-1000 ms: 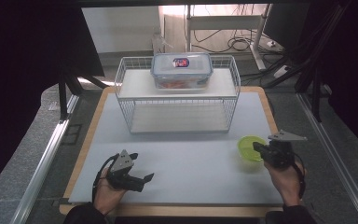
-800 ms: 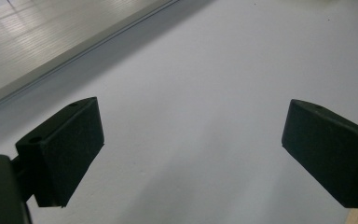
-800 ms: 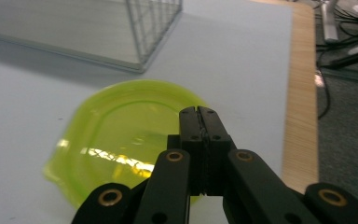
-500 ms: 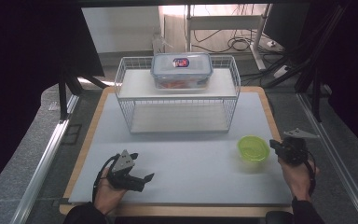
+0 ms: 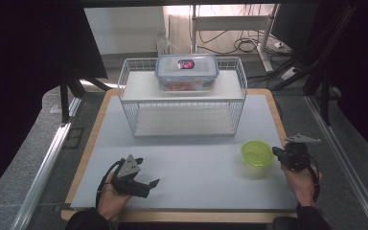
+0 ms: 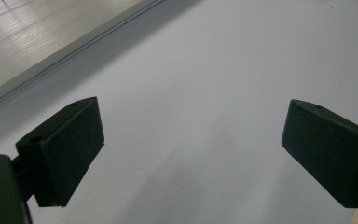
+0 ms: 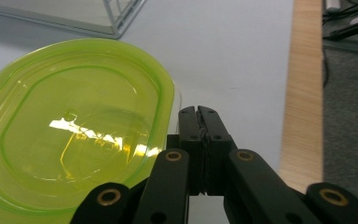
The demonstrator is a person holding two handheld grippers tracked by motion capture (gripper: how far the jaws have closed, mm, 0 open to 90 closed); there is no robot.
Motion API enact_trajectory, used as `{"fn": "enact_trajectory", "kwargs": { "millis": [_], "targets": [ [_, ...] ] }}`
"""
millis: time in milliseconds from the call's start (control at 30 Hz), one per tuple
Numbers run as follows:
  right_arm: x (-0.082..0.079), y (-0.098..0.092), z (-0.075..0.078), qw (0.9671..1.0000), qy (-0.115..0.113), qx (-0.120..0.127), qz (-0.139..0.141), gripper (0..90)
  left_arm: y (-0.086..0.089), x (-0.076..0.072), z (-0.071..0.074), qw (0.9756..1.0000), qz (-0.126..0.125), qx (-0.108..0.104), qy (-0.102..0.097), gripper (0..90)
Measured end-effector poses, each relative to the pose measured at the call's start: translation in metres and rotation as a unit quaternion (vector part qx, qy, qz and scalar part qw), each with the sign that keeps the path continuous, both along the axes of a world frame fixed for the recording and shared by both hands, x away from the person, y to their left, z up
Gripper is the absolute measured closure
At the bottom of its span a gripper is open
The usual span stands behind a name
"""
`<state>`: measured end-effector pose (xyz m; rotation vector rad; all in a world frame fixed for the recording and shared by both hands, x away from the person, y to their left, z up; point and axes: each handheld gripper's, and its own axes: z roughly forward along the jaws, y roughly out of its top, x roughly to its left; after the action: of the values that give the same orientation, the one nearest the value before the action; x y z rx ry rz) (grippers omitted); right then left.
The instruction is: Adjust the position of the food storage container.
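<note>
While my left tongs [image 5: 146,184] rest spread on the counter [image 5: 196,158], well apart from the green lid [image 5: 257,153], the lid lies just left of my right tongs [image 5: 277,153], which are pressed together, empty.

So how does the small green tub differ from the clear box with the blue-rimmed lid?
The small translucent green plastic tub sits low on the white table, beside the right gripper; the clear plastic box with the blue-rimmed lid rests up on the white wire rack. The green tub is smaller and rounder; the clear box is larger, rectangular, with reddish contents. Both are lidded plastic containers.
</note>
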<state>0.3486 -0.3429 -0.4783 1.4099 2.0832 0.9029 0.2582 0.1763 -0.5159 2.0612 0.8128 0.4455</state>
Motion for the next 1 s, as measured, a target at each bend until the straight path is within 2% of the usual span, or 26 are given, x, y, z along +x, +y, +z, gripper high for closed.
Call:
{"fn": "enact_trajectory", "kwargs": {
  "millis": [433, 833, 1000],
  "targets": [
    [-0.009, 0.027, -0.001, 0.9991, 0.021, 0.02, 0.031, 89.4, 0.0, 0.0, 0.0, 1.0, -0.001, 0.001, 0.0, 5.4],
    [-0.021, 0.066, -0.002, 0.9961, 0.035, 0.018, 0.079, 88.6, -0.001, 0.0, 0.0, 1.0, -0.004, 0.002, 0.001, 5.4],
    [-0.023, 0.071, -0.002, 0.9949, 0.036, 0.012, 0.094, 86.5, -0.001, 0.0, -0.001, 1.0, -0.004, 0.003, 0.002, 5.4]
  ]
}}
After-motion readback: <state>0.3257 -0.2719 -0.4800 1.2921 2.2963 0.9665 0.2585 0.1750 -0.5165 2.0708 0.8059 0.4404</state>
